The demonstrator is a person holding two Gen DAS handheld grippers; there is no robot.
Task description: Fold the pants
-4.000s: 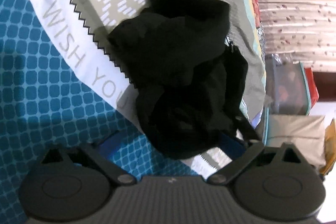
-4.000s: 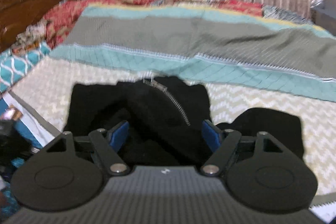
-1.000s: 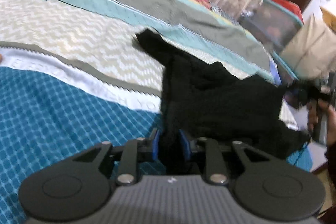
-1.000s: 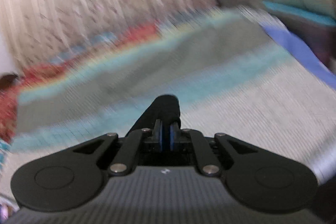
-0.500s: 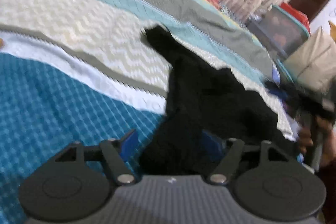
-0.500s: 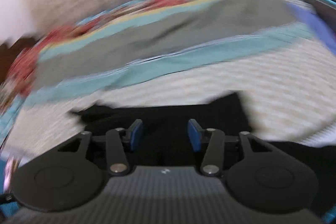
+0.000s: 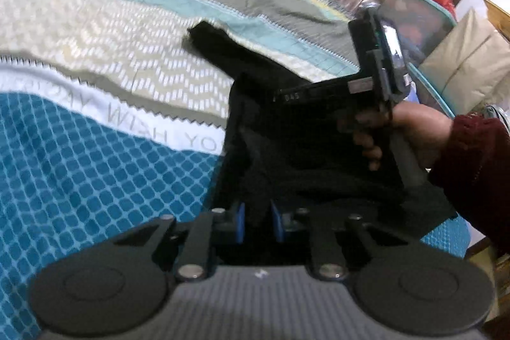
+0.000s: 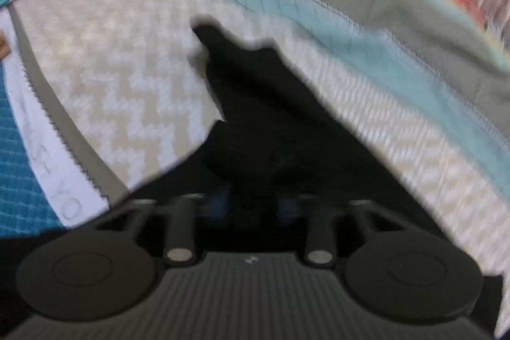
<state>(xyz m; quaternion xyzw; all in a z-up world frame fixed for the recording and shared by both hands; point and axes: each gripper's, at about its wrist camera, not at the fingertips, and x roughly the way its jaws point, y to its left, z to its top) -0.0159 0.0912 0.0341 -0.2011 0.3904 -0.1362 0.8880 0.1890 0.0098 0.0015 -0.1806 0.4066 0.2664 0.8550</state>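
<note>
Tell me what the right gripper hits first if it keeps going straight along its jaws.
Most likely the black pants: the right gripper points down at them, jaws closing with black cloth between them. The bedspread lies beneath. The view is blurred, so depth is uncertain.

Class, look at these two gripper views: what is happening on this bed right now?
A person is folding black pants on a patterned bedspread. The left gripper is closing, with pants fabric between its pads. The right gripper, held in a hand, is also closing over the pants. One pant leg stretches away across the bed.
</note>
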